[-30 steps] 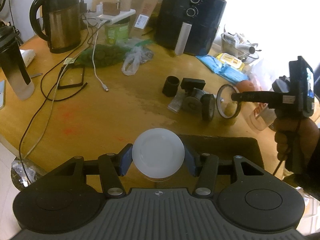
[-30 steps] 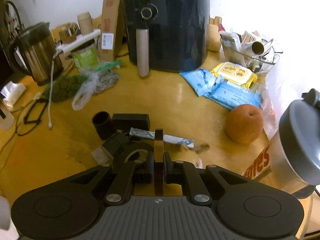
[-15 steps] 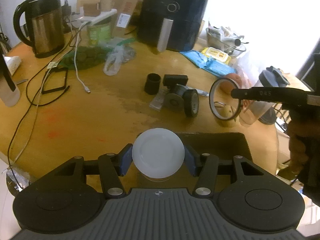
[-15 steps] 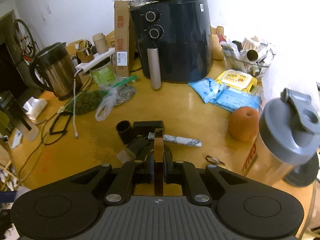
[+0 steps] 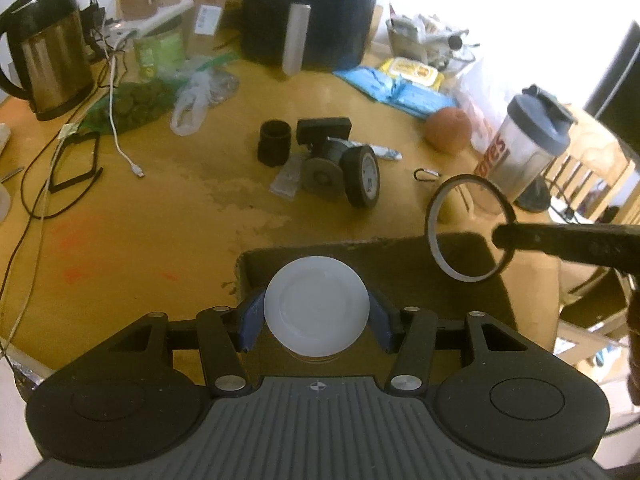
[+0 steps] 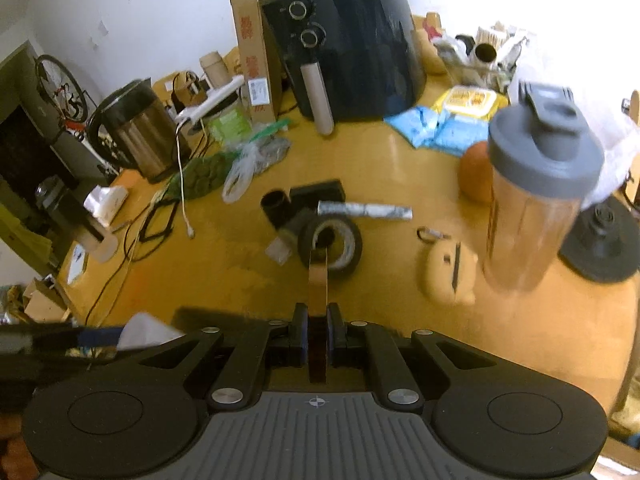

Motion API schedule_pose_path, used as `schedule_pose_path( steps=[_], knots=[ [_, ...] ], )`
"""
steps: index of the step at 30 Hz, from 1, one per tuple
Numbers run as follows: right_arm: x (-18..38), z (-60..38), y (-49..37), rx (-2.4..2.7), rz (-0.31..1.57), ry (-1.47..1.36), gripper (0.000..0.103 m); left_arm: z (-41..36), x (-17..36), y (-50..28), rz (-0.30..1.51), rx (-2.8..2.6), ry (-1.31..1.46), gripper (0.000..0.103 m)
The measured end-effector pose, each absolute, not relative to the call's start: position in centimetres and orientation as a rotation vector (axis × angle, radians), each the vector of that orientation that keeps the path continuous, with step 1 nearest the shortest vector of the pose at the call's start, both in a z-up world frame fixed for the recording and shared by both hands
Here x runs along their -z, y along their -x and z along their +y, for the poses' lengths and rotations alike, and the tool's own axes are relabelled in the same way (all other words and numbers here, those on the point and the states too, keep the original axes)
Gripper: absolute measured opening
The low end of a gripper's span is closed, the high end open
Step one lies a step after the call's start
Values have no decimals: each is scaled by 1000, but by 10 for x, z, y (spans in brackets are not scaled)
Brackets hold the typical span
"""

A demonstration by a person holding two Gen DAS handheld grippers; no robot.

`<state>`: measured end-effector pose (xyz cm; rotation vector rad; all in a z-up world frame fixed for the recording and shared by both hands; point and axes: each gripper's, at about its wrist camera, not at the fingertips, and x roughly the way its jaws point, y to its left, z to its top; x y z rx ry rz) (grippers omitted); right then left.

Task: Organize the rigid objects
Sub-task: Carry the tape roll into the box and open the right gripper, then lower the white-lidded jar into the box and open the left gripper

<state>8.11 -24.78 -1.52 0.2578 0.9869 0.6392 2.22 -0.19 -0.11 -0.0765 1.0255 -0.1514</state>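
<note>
Left wrist view: my left gripper point(image 5: 316, 322) is clamped on a jar with a white lid point(image 5: 316, 312), poised over the dark box point(image 5: 472, 276) at the near edge of the table point(image 5: 160, 232). To its right, my right gripper point(image 5: 505, 237) pinches a thin tape ring point(image 5: 469, 227) by its rim, just over the box's far edge. In the right wrist view the same ring point(image 6: 318, 280) stands edge-on between that gripper's point(image 6: 318, 336) closed jaws.

I judge the task about midway: two items are in hand above the box, neither set down yet, and I cannot see what lies inside. Still loose mid-table are a black tape roll point(image 5: 362, 176), a second roll point(image 5: 322, 168) touching it, a black cup point(image 5: 274, 142), a black block point(image 5: 324, 128), a foil stick point(image 6: 364, 211) and a carabiner point(image 5: 427, 175).

The table is worn yellow wood, cluttered: kettle point(image 5: 48, 48) at the far left corner, air fryer point(image 5: 312, 8) at the far edge, shaker point(image 5: 528, 140) and an orange point(image 5: 447, 130) to the right, cables point(image 5: 80, 160) on the left. White wall behind, a bicycle point(image 6: 60, 84) beside it.
</note>
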Motion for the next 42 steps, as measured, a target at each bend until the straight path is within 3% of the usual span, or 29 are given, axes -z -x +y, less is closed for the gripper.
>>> schedule_pose_path(
  steps=[15,28,29,31,32,33,38,42],
  knots=[
    [29,-239,-49,-611,1124,-141,12,-8,29,-41,1099,153,-9,53],
    [42,-194,-42,-589,1047,164,13,-13,37,-46,1114,90,-62,54],
    [41,-195,-42,-611,1052,132,17,-13,33,-44,1096,88,-69,54],
    [39,-199,-44,-642,1066,44,40,-11,28,-41,1082,92,-67,54],
    [37,-202,-45,-650,1064,7,59,-10,26,-41,1079,95,-58,54],
    [35,-203,-44,-651,1057,-18,71,-7,23,-40,1077,96,-43,54],
    [31,-211,-46,-642,1054,-100,93,-1,11,-34,1058,87,-4,55],
    [32,-215,-48,-607,1065,-111,101,-1,3,-31,1046,82,-5,55]
  ],
)
